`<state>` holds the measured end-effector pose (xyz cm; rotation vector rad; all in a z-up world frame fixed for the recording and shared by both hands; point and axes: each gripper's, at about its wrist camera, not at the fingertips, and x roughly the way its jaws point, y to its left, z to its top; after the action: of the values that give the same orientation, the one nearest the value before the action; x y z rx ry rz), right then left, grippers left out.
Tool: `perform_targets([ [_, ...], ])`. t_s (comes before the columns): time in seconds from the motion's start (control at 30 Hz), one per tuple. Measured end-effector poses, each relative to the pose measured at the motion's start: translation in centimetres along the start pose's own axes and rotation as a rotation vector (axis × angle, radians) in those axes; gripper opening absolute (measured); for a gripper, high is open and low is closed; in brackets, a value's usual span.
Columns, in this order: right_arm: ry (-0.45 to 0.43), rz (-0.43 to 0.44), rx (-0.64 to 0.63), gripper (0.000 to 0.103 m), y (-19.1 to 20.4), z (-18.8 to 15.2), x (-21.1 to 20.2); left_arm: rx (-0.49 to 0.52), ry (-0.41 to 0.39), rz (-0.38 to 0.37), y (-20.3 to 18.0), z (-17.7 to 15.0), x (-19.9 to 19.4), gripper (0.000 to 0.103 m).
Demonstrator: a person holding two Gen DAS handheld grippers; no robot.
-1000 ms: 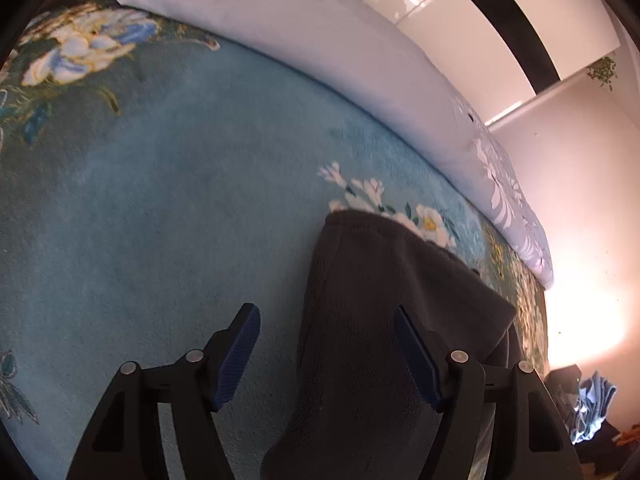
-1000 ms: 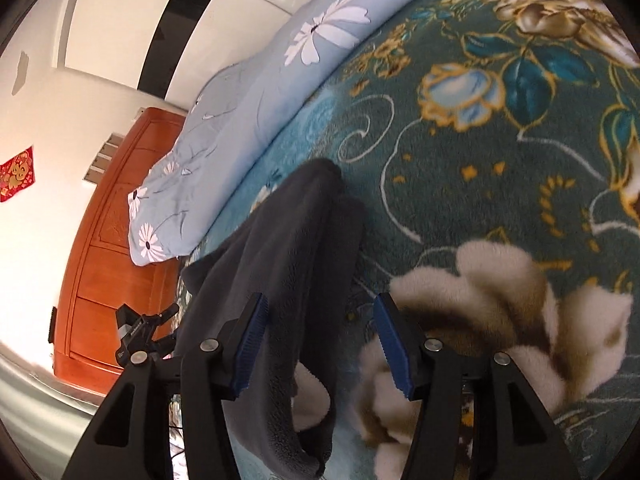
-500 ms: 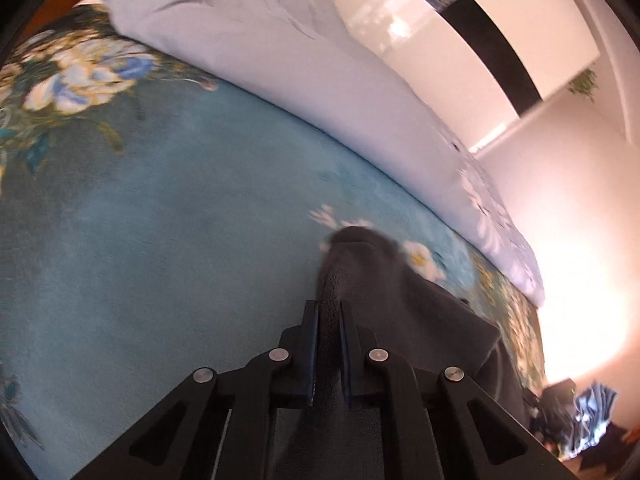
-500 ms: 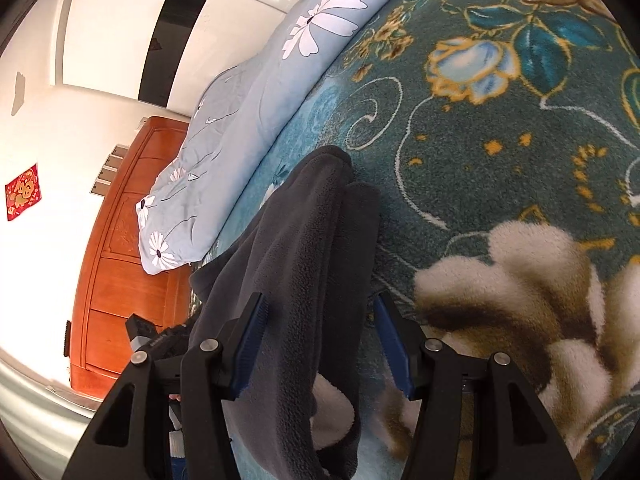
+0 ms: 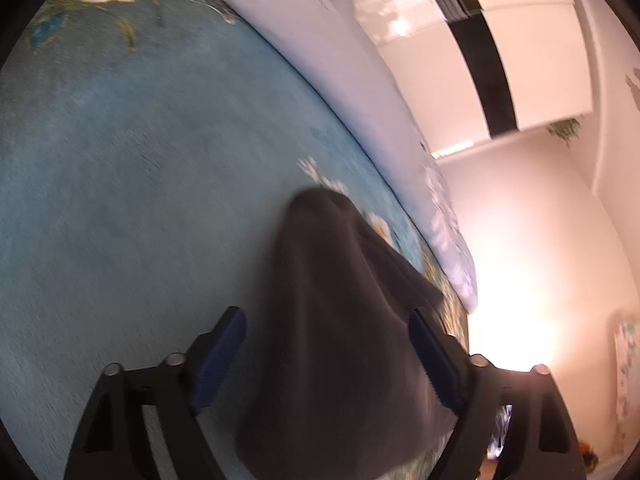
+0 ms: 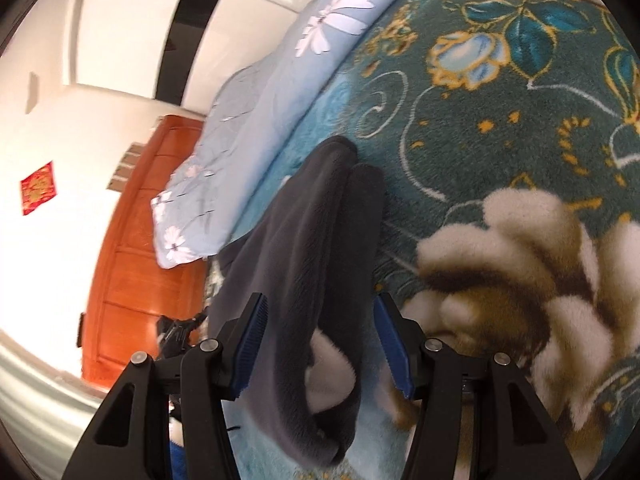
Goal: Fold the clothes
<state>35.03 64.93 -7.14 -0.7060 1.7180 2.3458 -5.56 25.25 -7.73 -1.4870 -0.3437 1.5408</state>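
Charcoal fleece garment [image 6: 304, 280], plush nap, pale lining showing at one rolled end near the right gripper. Item is lying on a teal floral blanket [image 6: 500, 128] as a long, narrow bundle, its layers doubled over one another lengthwise; which garment it is cannot be told. A light blue flowered quilt [image 6: 280, 92] is resting beyond its far end.

Handling, as judged: the pile is looking soft and limp, so it is likely sagging wherever it is unsupported, and thick enough to be resisting a sharp crease. Weight is probably light. The nap is likely giving the pads good friction, while the doubled layers may be sliding on each other if only the top one is caught.

Left gripper [image 5: 328, 360]: jaws are standing spread wide, straddling the near end of the bundle [image 5: 340, 320] without pinching it; this view is motion-blurred. Right gripper [image 6: 320, 348]: jaws are likewise standing apart, one on each side of the rolled end, clamping nothing.

Where to take hold, as judged: at a folded edge or corner, biting through every layer together, both ends being lifted level so the middle is not drooping. The scene is fitting either a fold partway made or one just set down.
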Motion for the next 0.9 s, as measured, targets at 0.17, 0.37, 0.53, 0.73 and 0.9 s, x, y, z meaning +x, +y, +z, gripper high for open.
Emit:
perform_targets([
  [0.17,0.001,0.053,0.021,0.073,-0.6,0.2,1.0,0.058,0.104,-0.050,-1.0,-1.7,1.4,0.091],
  [0.37,0.073,0.060,-0.046,0.076,1.2,1.0,4.3,0.128,0.203,-0.087,-3.2,-2.1,3.8,0.098],
  [0.53,0.092,0.054,-0.064,0.076,1.8,1.6,5.2,0.163,0.225,-0.057,-4.9,-2.3,5.4,0.102],
  [0.73,0.093,0.013,-0.077,0.069,2.1,0.9,5.0,0.188,0.169,-0.004,-5.2,-3.3,4.4,0.077],
  [0.9,0.077,-0.068,-0.109,0.049,3.6,0.5,4.6,0.208,0.120,0.021,-6.1,-4.3,2.9,0.051],
])
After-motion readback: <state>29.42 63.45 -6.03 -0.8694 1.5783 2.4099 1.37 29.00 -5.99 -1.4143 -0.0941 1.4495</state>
